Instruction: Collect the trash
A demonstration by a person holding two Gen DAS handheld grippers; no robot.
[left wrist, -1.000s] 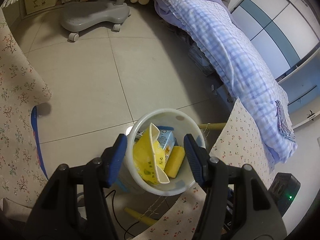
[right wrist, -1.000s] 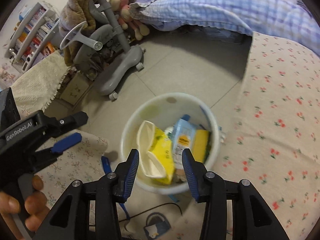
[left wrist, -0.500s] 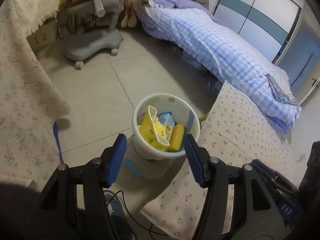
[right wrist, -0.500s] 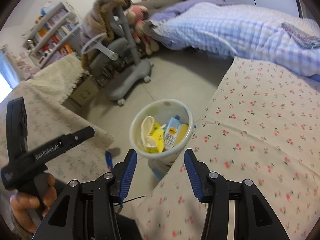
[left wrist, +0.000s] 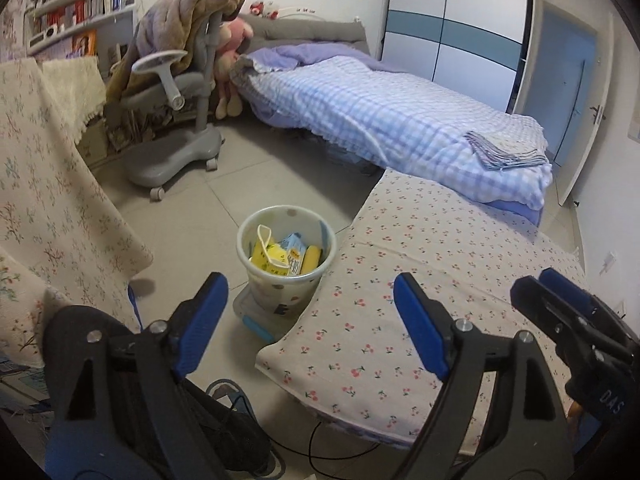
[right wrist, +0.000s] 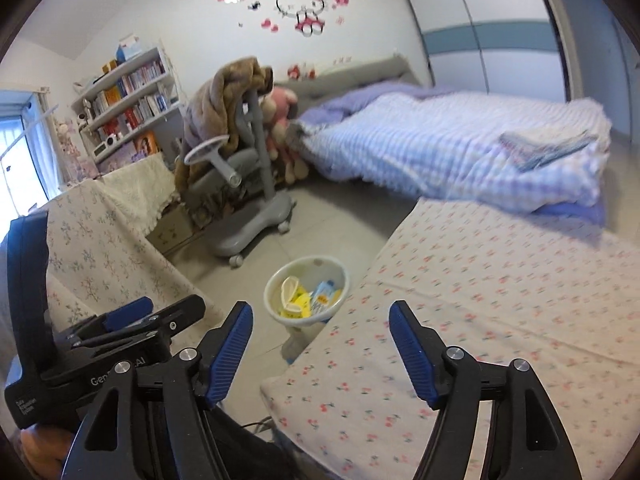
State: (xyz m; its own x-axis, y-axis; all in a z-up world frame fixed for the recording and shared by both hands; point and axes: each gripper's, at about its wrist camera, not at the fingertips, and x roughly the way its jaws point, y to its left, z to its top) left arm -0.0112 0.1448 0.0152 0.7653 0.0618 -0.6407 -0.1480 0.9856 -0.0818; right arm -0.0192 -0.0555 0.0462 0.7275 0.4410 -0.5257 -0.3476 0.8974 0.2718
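A white trash bin [left wrist: 285,280] stands on the tiled floor beside a table with a cherry-print cloth [left wrist: 420,304]. Inside it lie a yellow packet [left wrist: 269,258], a blue carton [left wrist: 295,247] and a yellow sponge [left wrist: 312,258]. It also shows in the right wrist view [right wrist: 306,300]. My left gripper [left wrist: 310,324] is open and empty, well back from and above the bin. My right gripper [right wrist: 320,350] is open and empty, above the table's edge. The right gripper shows at the left wrist view's right edge [left wrist: 560,312]; the left one shows at the right wrist view's left [right wrist: 132,324].
A grey wheeled chair [left wrist: 176,136] draped with a brown blanket stands behind the bin. A bed with a blue checked cover [left wrist: 380,120] lies at the back right. A floral-cloth table [left wrist: 44,200] is at the left. Cables [left wrist: 240,396] lie on the floor below.
Both grippers have pulled back and up from the bin, which now looks small and far. Both stay open and empty. The view has tilted up to take in the room.
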